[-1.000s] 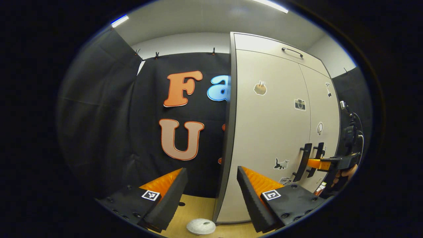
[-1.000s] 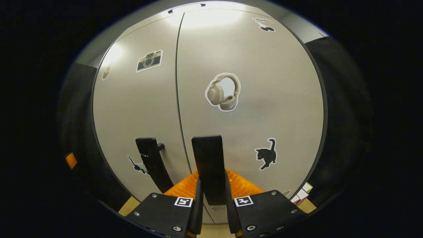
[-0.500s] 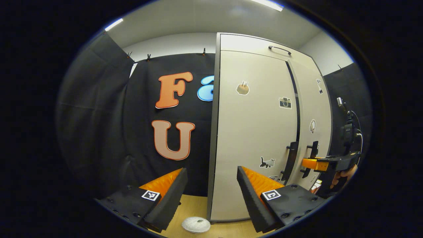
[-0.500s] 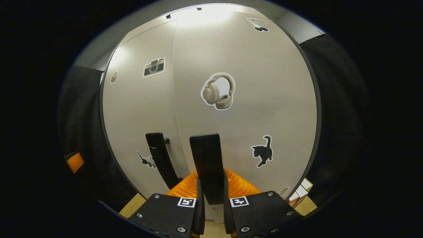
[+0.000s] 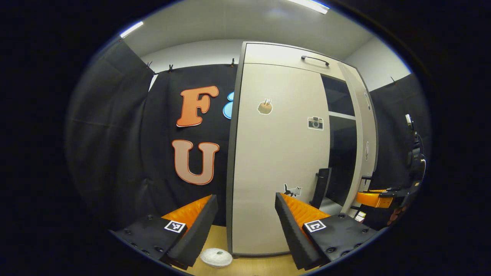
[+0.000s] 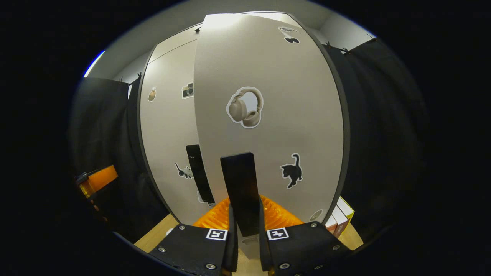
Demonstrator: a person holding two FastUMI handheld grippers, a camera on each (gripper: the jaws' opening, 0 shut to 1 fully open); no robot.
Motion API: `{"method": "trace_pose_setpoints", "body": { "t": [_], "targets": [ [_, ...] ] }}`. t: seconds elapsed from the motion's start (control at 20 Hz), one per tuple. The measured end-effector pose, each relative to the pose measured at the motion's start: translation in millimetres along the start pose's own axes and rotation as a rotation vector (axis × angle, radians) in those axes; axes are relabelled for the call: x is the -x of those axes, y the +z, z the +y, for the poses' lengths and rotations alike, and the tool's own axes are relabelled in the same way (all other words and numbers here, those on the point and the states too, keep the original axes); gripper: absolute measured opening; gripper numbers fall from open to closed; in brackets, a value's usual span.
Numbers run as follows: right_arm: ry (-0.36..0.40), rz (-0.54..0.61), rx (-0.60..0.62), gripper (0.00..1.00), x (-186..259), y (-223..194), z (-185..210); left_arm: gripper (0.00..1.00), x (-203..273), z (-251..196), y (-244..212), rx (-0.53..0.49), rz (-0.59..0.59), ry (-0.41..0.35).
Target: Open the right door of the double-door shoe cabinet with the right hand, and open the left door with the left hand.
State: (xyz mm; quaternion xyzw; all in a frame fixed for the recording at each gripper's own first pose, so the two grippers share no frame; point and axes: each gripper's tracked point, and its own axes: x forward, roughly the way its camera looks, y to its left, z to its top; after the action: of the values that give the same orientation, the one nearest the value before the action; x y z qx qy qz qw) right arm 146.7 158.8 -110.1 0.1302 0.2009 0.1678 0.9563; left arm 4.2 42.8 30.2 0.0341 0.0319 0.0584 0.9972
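Note:
The beige shoe cabinet's right door (image 6: 291,96) stands partly swung out, and my right gripper (image 6: 245,220) is shut on its black vertical handle (image 6: 239,184). In the left gripper view that right door (image 5: 366,126) shows edge-on, with the dark inside and a shelf (image 5: 341,115) behind it. The left door (image 5: 280,153) is flush and closed, its black handle (image 5: 321,187) at its right edge. My left gripper (image 5: 245,220) is open and holds nothing, well short of the cabinet's left front corner. The right gripper (image 5: 378,197) shows at the far right.
A white round object (image 5: 216,257) lies on the wooden floor by the cabinet's left corner. Small boxes (image 6: 339,216) stand at the cabinet's lower right. Black cloth walls close in on both sides. My left gripper (image 6: 98,180) shows at the far left.
The right door has swung outward with my right gripper shut on its handle, and the dark inside now shows. The left gripper's view has drifted slightly right; the left door has not moved.

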Motion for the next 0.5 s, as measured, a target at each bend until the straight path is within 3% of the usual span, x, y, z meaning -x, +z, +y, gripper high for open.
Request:
{"method": "trace_pose_setpoints", "body": {
  "t": [0.5],
  "targets": [
    [0.013,-0.017,0.003,0.23,30,3,-21,0.96,-4,-43,2,0.007,-0.014,-0.040]
  ]
}}
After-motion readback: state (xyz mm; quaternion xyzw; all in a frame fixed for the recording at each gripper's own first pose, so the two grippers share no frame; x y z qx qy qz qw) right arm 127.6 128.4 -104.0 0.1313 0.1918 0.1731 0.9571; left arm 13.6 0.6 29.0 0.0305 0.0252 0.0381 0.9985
